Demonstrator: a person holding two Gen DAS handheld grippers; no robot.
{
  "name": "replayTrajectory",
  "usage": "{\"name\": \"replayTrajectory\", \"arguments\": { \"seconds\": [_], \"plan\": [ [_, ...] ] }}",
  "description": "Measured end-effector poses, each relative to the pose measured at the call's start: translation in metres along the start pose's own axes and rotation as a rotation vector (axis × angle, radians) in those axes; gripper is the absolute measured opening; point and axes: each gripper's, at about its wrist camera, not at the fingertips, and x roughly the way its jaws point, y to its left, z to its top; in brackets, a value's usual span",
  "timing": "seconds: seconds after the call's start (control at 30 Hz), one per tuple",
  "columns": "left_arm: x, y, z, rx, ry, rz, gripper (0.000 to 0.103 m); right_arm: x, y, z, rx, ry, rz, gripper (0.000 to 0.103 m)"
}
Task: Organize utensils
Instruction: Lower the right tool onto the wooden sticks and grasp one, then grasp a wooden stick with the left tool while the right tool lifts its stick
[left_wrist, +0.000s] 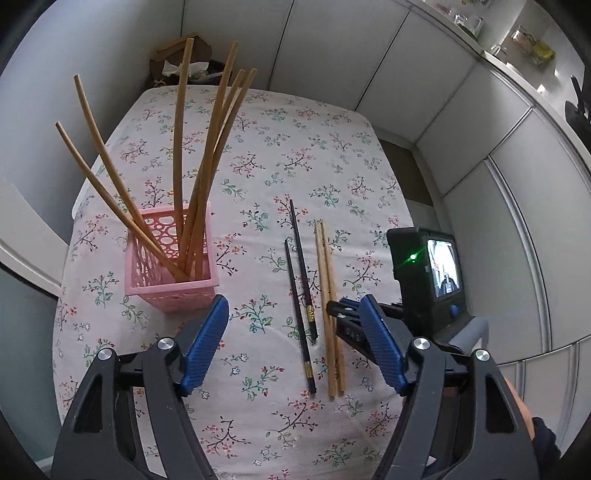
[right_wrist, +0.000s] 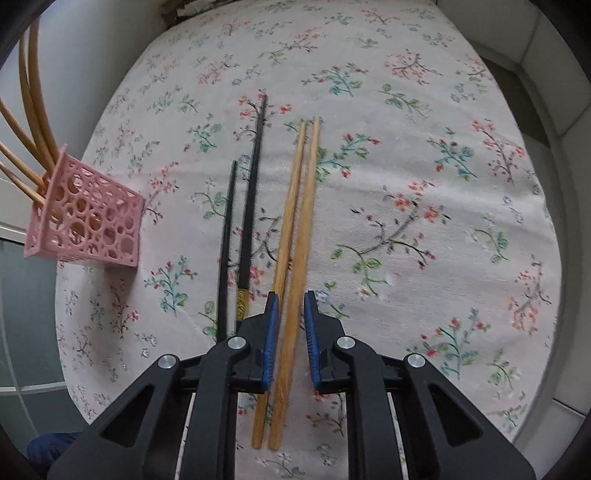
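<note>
The right gripper (right_wrist: 288, 314) is low over the counter (right_wrist: 424, 155), and its blue pads sit on each side of the near ends of the two wooden chopsticks (right_wrist: 295, 229); the pads are close to the sticks but I can see a small gap, so it is not clenched yet and holds nothing; the left gripper (left_wrist: 293, 325) hangs above the counter with its pads spread wide, and it holds nothing too.

What could go wrong: the two sticks lie side by side and touch, so the pads may catch only one and push the other away; the sticks are thin and round, so they may roll or slip out when lifted; held near one end, they may tip down at the far end; and the pink basket (left_wrist: 171, 273) is already full of long sticks that lean every way, so the new pair may bump them or knock the light basket over.

The wooden chopsticks are long, thin and light brown, and they lie in the middle of the flowery cloth, pointing far away; the two black chopsticks (right_wrist: 240, 229) with gold bands lie just left of them; the pink basket stands well apart on the left.
</note>
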Motion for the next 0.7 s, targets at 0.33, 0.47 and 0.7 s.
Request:
{"name": "replayTrajectory", "arguments": {
  "seconds": [0.33, 0.47, 0.7],
  "plan": [
    [-0.002, 0.003, 0.001, -0.014, 0.002, -0.015, 0.066, -0.002, 0.002, 0.007, -0.013, 0.008, 0.018, 0.008],
    [0.0, 0.001, 0.001, -0.012, 0.005, -0.011, 0.065, 0.005, -0.005, 0.0, -0.03, 0.038, -0.024, 0.008],
    [0.013, -0.012, -0.001, 0.02, 0.025, -0.009, 0.065, -0.028, -0.043, 0.002, 0.055, -0.023, -0.022, 0.008]
  ]
}}
